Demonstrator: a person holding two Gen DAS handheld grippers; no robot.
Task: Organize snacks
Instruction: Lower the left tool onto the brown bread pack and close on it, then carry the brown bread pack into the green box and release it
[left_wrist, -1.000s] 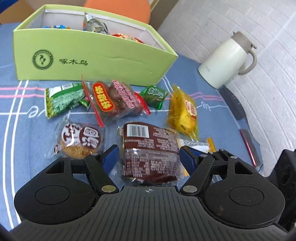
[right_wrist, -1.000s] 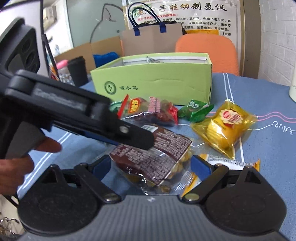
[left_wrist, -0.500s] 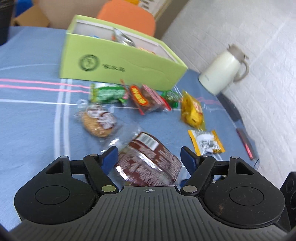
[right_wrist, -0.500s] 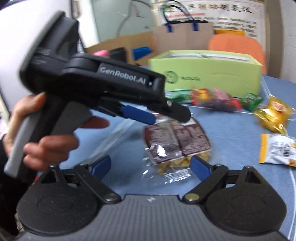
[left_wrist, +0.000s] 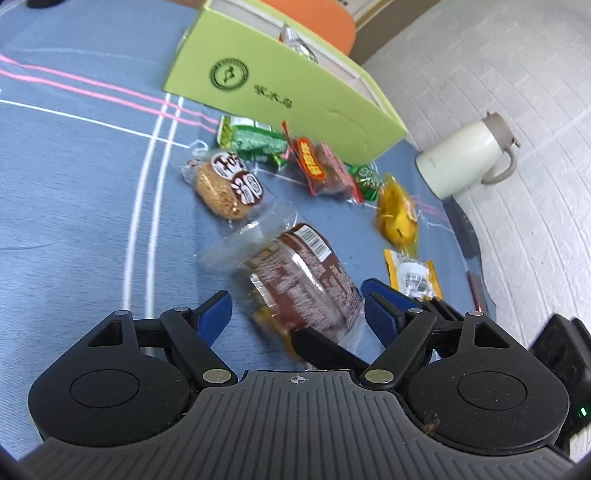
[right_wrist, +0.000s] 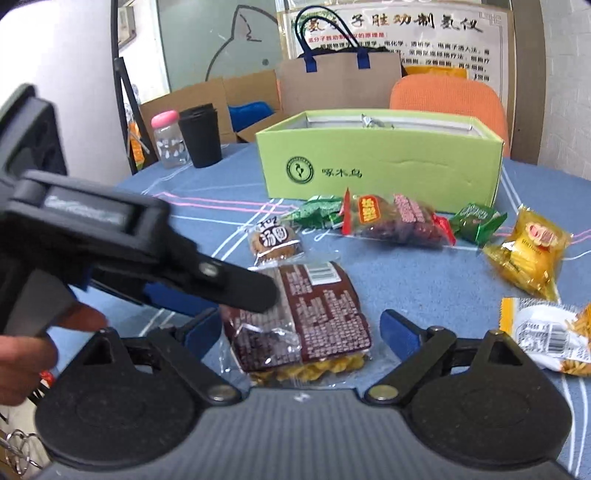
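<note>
A brown snack packet (left_wrist: 303, 288) (right_wrist: 306, 317) lies on the blue tablecloth (left_wrist: 74, 206), apart from the other snacks. My left gripper (left_wrist: 295, 295) straddles it with jaws opening, and its pads (left_wrist: 216, 314) do not press on the packet. My right gripper (right_wrist: 299, 319) stands open around the same packet from the near end. In the right wrist view the left gripper (right_wrist: 236, 291) reaches over the packet's upper left corner, held by a hand (right_wrist: 26, 354). The green box (left_wrist: 295, 92) (right_wrist: 380, 162) stands open behind, with wrappers inside.
In front of the box lie a round biscuit packet (right_wrist: 275, 240), a green packet (left_wrist: 255, 142), a red packet (right_wrist: 395, 221), a small green sweet (right_wrist: 476, 218), a yellow packet (right_wrist: 524, 251) and an orange-white packet (right_wrist: 546, 336). A white jug (left_wrist: 465, 158) stands right; a black cup (right_wrist: 201, 136) and bottle (right_wrist: 168, 140) far left.
The brown packet has been drawn away from the row of snacks toward the near side. The left gripper has rolled and its jaws have widened. The right gripper stays open.
</note>
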